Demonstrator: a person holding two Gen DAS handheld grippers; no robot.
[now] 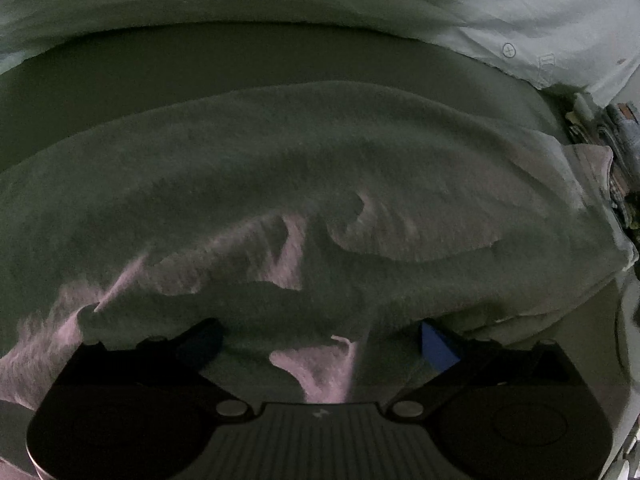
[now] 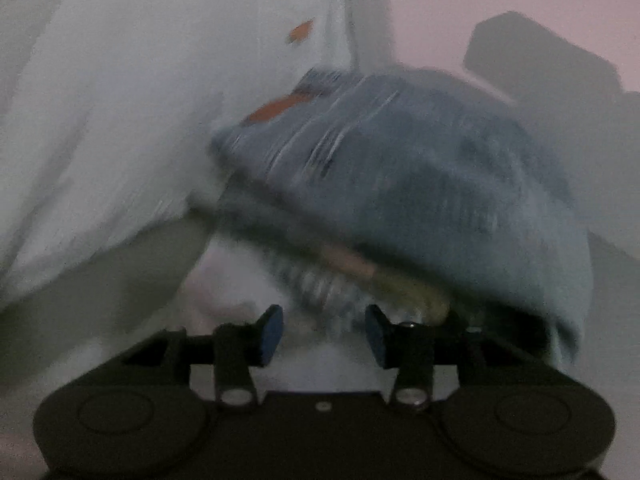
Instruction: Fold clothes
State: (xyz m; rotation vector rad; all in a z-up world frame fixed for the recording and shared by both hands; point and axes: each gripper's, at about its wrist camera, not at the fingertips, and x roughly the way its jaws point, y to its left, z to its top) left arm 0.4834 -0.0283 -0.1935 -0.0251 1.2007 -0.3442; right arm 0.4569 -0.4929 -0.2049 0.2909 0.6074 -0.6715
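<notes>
The left gripper (image 1: 320, 340) stands spread wide, released over the fleecy grey garment (image 1: 320, 184) just ahead, while the right gripper (image 2: 324, 332), jaws parted and empty, faces a blue folded pile (image 2: 420, 184); the next fold likely needs a fresh edge grasp.

We see a fuzzy grey-lilac garment (image 1: 320, 200) spread wide and rumpled in the left wrist view, its near edge creased. In the blurred right wrist view a blue denim piece (image 2: 420, 184) lies bunched atop a pile, white cloth (image 2: 140, 100) at its left.

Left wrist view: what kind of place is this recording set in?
Probably a bedroom or laundry corner at home, though dim. A fuzzy garment lies spread on a pale sheet, with a stack of folded clothes at its right edge.
</notes>
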